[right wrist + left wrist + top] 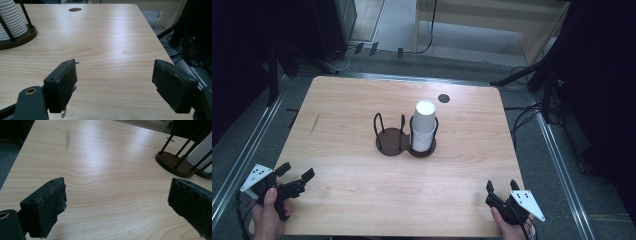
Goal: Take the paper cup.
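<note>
1. Nearest the high camera sit my two tongs, at the near corners of the table (362, 200). My left gripper (294, 175) has its jaws spread wide with nothing between them, only bare wood under it.

2. Ahead and to the right of that left gripper, well apart from it, stands the dark double cup holder (404, 142). Its left ring (389, 137) is empty; its wire posts rise around nothing.

3. Its right ring carries the stack of white paper cups (424, 125), upright inside the posts. I take these cups as the work in hand.

4. My right gripper (501, 189) also has its jaws apart, pinching nothing. The stack lies ahead and to its left, well apart; in the right gripper view I catch only its ribbed edge (11, 22).

5. Risks, as I judge them: the posts hug the stack closely, so a jaw coming in low could hook a wire and drag the holder. Squeezing too hard would crush the thin top cup; lifting it could pull several nested cups up together, or tip the tall stack.
</note>
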`<control>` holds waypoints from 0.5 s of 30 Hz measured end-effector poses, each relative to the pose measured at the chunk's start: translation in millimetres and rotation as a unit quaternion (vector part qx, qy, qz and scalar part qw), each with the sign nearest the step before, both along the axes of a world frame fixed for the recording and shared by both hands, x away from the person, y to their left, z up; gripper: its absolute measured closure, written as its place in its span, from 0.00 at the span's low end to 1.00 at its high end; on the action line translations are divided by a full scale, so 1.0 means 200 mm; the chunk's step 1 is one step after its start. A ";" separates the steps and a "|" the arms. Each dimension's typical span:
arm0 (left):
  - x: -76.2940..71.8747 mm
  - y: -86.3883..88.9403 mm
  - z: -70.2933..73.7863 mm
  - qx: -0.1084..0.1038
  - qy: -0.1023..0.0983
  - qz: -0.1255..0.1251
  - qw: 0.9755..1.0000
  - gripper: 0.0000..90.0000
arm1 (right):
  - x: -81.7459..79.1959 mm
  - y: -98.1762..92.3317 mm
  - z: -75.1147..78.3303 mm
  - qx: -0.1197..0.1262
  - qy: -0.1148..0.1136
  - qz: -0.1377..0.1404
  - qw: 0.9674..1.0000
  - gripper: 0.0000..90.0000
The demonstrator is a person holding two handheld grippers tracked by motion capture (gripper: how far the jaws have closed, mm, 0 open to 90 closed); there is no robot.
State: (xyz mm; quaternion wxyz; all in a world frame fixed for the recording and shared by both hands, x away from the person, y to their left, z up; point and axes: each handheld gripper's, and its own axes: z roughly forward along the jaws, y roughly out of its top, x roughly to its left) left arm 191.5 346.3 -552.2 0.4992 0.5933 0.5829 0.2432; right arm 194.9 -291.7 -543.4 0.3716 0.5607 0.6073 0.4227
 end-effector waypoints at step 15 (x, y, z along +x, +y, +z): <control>0.00 -0.02 -0.01 0.016 0.008 -0.001 1.000 0.03 | 0.07 0.09 0.17 0.029 -0.011 0.033 0.999 0.15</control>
